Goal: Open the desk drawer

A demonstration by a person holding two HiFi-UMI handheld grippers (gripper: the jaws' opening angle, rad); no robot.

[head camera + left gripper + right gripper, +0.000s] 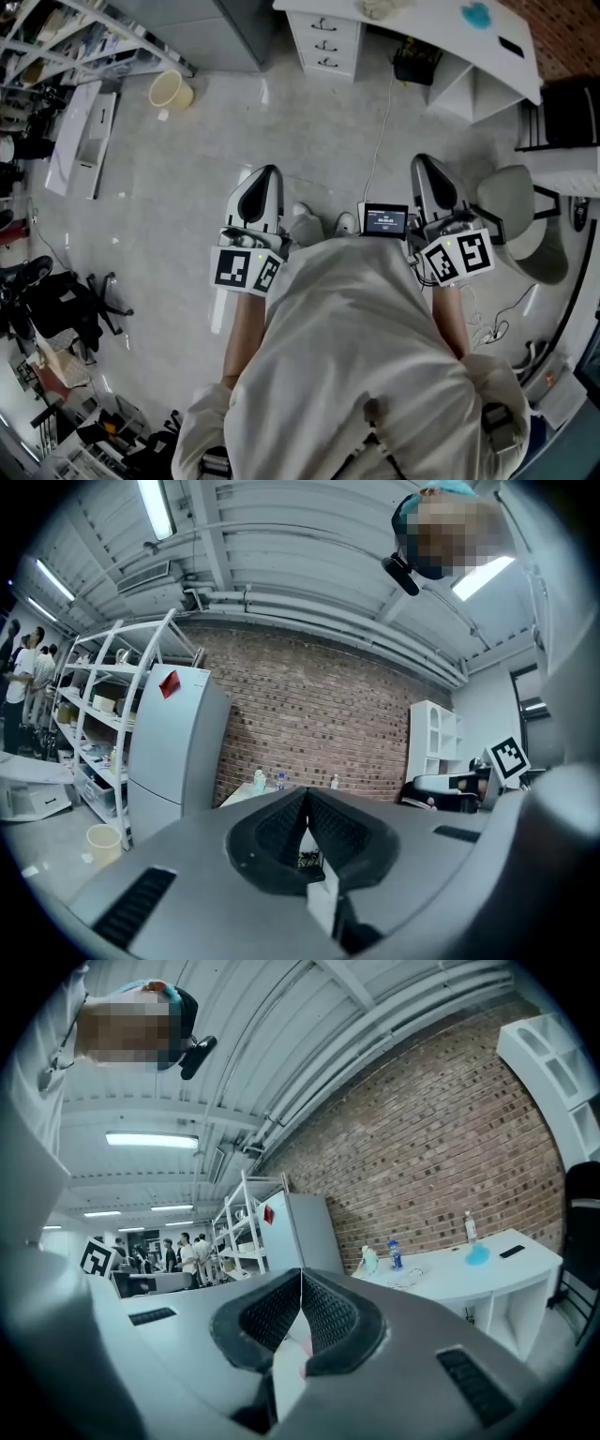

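- My left gripper [268, 176] is held out level in front of my body, its jaws pressed together with nothing between them.
- My right gripper [424, 164] is level beside it, its jaws also closed and empty.
- Both forearms reach forward side by side above the floor [187, 169].
- The desk drawer [325, 43] is shut, in the white stack under the surface [412, 28], well ahead of both grippers.

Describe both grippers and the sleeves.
The left gripper and right gripper are smooth grey-white shells tapering to rounded tips, with black ribbed pads inside. Each carries a white cube printed with black square markers. A small screen sits beside the right one. The shirt is pale, sleeves ending near the elbows.
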